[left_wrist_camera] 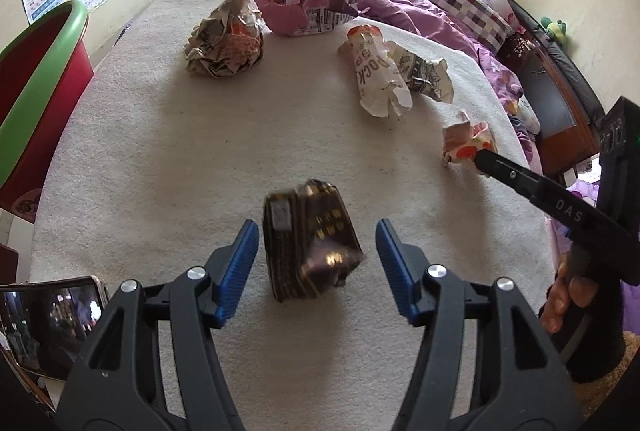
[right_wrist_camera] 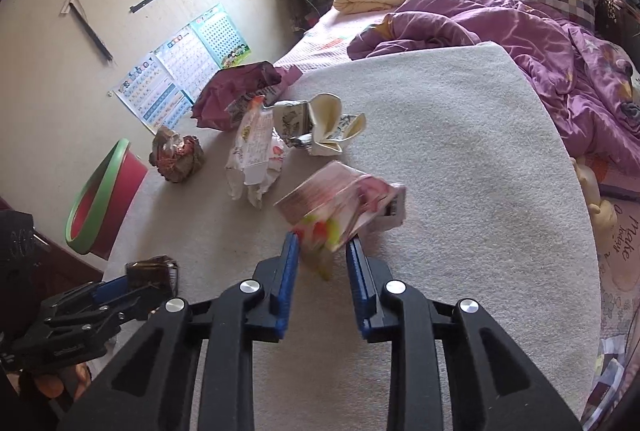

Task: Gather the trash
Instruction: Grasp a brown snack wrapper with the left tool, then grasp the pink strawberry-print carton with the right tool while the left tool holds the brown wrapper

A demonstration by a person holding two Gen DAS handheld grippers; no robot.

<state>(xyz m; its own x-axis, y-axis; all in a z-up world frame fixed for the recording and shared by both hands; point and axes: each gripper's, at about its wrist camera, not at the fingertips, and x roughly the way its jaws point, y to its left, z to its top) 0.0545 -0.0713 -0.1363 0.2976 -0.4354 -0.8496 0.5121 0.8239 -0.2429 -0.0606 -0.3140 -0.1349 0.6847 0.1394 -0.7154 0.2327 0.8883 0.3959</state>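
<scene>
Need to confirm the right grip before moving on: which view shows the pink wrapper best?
The right wrist view: the pink wrapper fills the centre, pinched between the right gripper pads, though motion-blurred. The left wrist view shows it small at the right edge.

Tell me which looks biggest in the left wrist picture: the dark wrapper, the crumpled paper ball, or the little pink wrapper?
1. Dark wrapper, though it sits nearest the camera, between the open left tongs, so that may flatter it.
2. Crumpled paper ball, nearly as big.
3. Little pink wrapper, in the right tongs, clearly smallest.
</scene>
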